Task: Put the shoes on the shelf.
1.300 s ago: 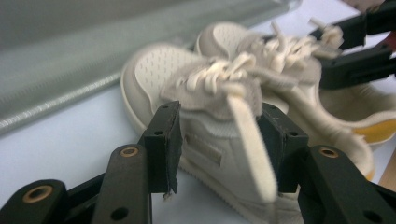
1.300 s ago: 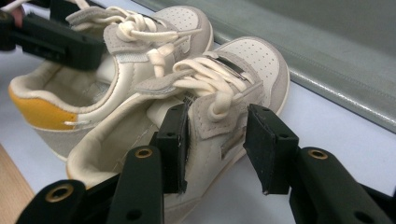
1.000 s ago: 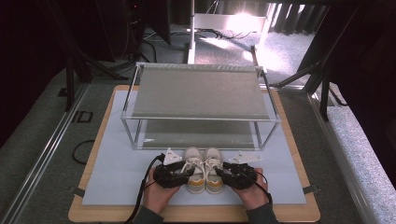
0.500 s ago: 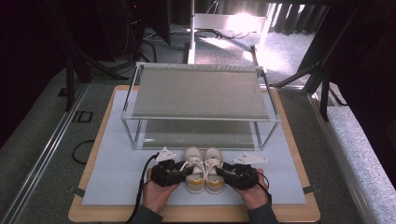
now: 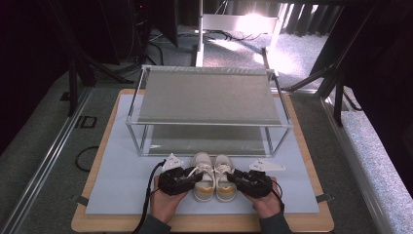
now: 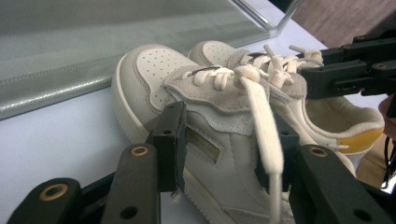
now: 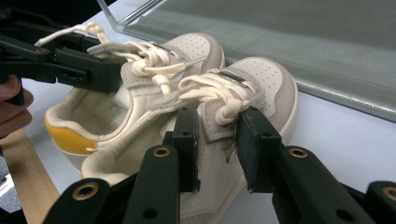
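Two small cream sneakers with yellow heels stand side by side on a pale blue mat (image 5: 122,185), toes toward the rack. My left gripper (image 5: 195,176) is shut on the left shoe (image 5: 204,175). In the left gripper view its jaws (image 6: 224,149) clamp that shoe's laced upper (image 6: 159,79), and a loose lace (image 6: 264,126) hangs in front. My right gripper (image 5: 234,178) is shut on the right shoe (image 5: 225,175). The right gripper view has the jaws (image 7: 218,144) pinching that shoe's (image 7: 266,79) lace flap, with the left shoe (image 7: 196,46) behind.
A two-tier rack (image 5: 207,95) with a metal frame and grey shelves stands just beyond the shoes' toes. The mat lies on a wooden board (image 5: 204,225). A black cable (image 5: 146,200) trails back from the left gripper. Bare mat lies on both sides of the hands.
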